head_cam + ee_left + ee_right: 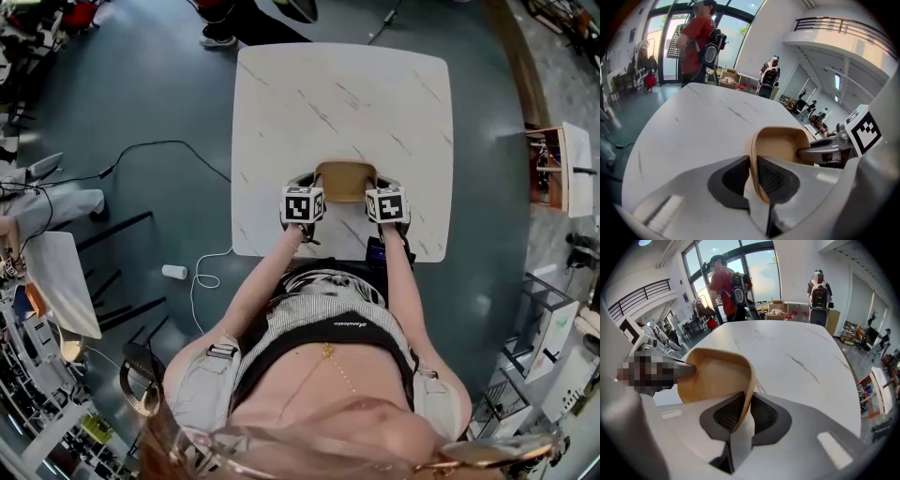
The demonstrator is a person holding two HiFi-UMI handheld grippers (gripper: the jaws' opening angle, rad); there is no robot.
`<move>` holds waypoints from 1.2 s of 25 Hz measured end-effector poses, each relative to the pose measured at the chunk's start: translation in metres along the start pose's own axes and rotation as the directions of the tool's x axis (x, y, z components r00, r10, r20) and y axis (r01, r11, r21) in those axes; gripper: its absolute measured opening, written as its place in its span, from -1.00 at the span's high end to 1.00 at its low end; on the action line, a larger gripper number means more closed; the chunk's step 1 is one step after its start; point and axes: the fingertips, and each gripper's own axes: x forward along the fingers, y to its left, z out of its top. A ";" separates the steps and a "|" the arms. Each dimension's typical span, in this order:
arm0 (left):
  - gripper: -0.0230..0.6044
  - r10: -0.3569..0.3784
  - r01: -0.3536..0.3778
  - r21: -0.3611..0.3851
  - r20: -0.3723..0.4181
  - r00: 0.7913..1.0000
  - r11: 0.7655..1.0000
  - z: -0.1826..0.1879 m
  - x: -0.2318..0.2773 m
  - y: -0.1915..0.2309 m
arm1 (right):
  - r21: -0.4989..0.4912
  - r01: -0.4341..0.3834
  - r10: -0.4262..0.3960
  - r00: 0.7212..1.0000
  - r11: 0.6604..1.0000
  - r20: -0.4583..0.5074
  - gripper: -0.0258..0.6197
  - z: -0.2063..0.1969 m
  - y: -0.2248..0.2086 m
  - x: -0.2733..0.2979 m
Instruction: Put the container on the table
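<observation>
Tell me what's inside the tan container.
The tan shallow container shows a bare inner floor, nothing loose. One finger each of left gripper and right gripper reaches inside, covering the wall.

Dark blue-grey floor (141, 103) all round. Across it at left, a thin black cable (169, 142) in a long arc. Lower down, a white cable (199, 277) in loops, just beside a small white cylinder (174, 272) lying on its side. At far right, a wooden shelf unit (551, 173). Further back, by tall windows (736, 26), a person in a red top (696, 40) with a backpack. Near cardboard boxes (729, 79), a second person (769, 75) in a cap, also with a backpack. High at right, a railed balcony (843, 28).
</observation>
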 end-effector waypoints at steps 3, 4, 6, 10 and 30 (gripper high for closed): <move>0.81 0.003 -0.003 -0.010 -0.015 1.000 1.000 -0.002 0.005 0.004 | 0.003 -0.003 0.003 1.000 1.000 -0.006 0.70 0.000 0.000 0.005; 0.81 0.004 -0.004 -0.010 -0.018 1.000 1.000 -0.002 0.007 0.004 | 0.004 -0.005 0.005 1.000 1.000 -0.009 0.69 -0.001 0.000 0.007; 0.81 0.010 -0.010 -0.007 -0.024 1.000 1.000 -0.003 0.010 0.005 | 0.009 -0.007 0.007 1.000 1.000 -0.011 0.69 -0.001 -0.001 0.009; 0.81 0.019 -0.019 -0.011 -0.028 0.999 1.000 -0.004 0.013 0.007 | 0.017 0.004 -0.004 1.000 1.000 -0.020 0.69 0.000 -0.004 0.010; 0.77 0.035 -0.037 -0.036 -0.054 0.998 0.999 -0.010 0.029 0.014 | 0.018 0.018 -0.018 0.999 1.000 -0.039 0.65 0.000 -0.004 0.020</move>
